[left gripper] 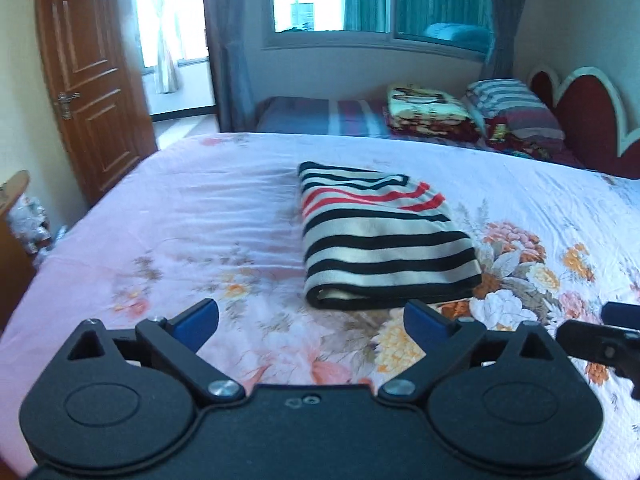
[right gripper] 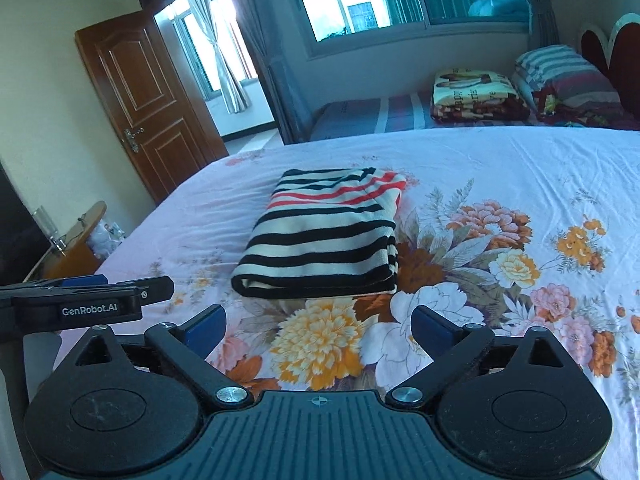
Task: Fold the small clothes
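A striped garment (left gripper: 384, 240), black and cream with a few red bands, lies folded into a neat rectangle on the floral bedsheet (left gripper: 180, 240). My left gripper (left gripper: 312, 322) hovers short of its near folded edge, jaws wide and nothing between them. In the right wrist view the same garment (right gripper: 320, 240) lies ahead and slightly left of my right gripper (right gripper: 320, 330), which is also open and empty. Each gripper shows at the edge of the other's view: the right one (left gripper: 612, 328) at the far right, the left one (right gripper: 80, 300) at the far left.
The bed reaches to its far edge, with a second bed (left gripper: 320, 120) carrying folded blankets (left gripper: 432, 112) and pillows beyond it. A wooden door (left gripper: 92, 92) stands open at the left, and a small bedside table (right gripper: 76, 240) sits by the bed's left side.
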